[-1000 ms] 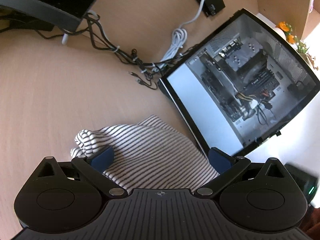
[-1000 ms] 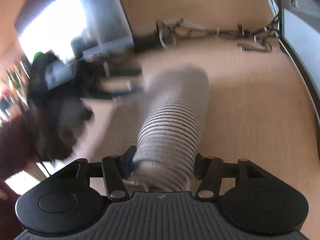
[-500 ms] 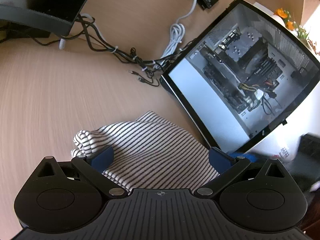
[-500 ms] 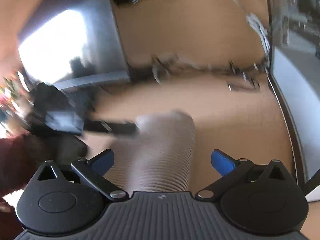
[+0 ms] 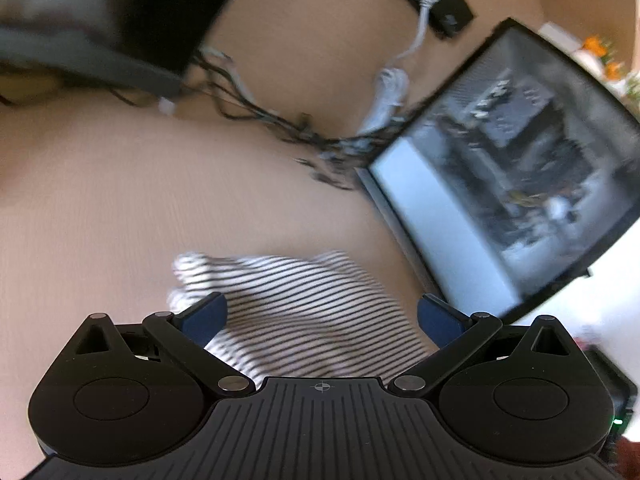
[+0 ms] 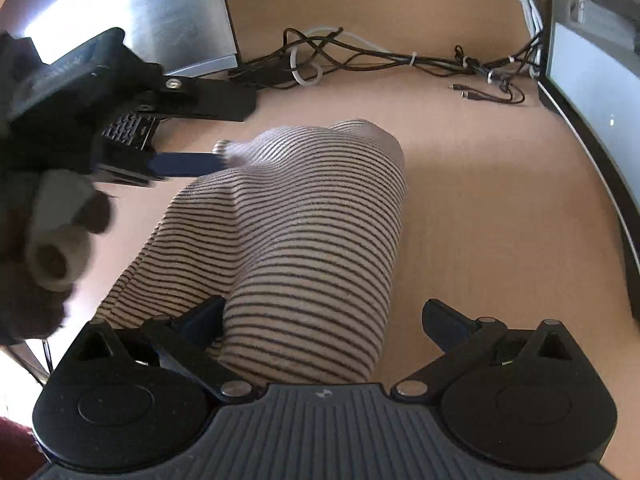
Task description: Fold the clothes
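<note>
- Striped garment (image 6: 304, 220) lies bunched in a hump on the bench (image 6: 500, 220), between both spread grippers.
- Left gripper (image 5: 320, 316) and right gripper (image 6: 324, 320) are released — neither pinches cloth.
- Judged: flatten the hump before creasing — grip edges, not bulk.

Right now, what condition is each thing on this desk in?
Striped garment: bunched and folded over, lying on the desk.
Left hand-held gripper: open, garment between its fingers.
Right hand-held gripper: open, straddling the garment.
Computer case: see-through side panel, parts visible inside.
Cables: tangled, tied in places.
</note>
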The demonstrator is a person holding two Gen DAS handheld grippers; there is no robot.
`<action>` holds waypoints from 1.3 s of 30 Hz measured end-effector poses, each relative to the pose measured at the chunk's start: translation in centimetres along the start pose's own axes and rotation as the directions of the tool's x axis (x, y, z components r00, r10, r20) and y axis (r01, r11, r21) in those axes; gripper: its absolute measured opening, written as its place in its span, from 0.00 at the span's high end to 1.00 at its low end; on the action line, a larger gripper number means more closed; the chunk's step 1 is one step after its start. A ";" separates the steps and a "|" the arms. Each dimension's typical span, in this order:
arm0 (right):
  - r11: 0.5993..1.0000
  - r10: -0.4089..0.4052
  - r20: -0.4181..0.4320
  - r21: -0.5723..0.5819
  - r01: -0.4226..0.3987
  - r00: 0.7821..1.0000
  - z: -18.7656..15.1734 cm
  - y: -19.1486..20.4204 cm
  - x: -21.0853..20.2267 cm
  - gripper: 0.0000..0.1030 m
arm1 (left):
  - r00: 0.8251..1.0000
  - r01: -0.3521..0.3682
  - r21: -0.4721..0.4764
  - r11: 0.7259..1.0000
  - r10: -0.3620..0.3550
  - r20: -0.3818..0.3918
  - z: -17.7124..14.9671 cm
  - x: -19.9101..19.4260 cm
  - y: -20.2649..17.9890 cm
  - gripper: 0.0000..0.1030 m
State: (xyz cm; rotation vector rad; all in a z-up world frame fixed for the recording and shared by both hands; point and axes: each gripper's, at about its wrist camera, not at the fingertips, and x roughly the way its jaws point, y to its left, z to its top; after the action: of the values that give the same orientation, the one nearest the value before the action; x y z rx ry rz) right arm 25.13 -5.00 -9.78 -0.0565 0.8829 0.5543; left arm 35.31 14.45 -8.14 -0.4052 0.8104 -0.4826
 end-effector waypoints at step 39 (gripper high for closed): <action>0.989 0.110 0.086 -0.107 -0.100 0.990 8.7 -3.3 2.4 0.54 | 0.990 -0.088 0.339 0.937 0.120 -0.073 -3.6 1.4 -0.3 0.00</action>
State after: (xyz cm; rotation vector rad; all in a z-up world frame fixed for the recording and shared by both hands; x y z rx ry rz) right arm 34.18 -4.43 -6.57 -0.0778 0.7706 0.6958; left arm 33.31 12.80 -11.06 -0.0235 0.8169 -0.5326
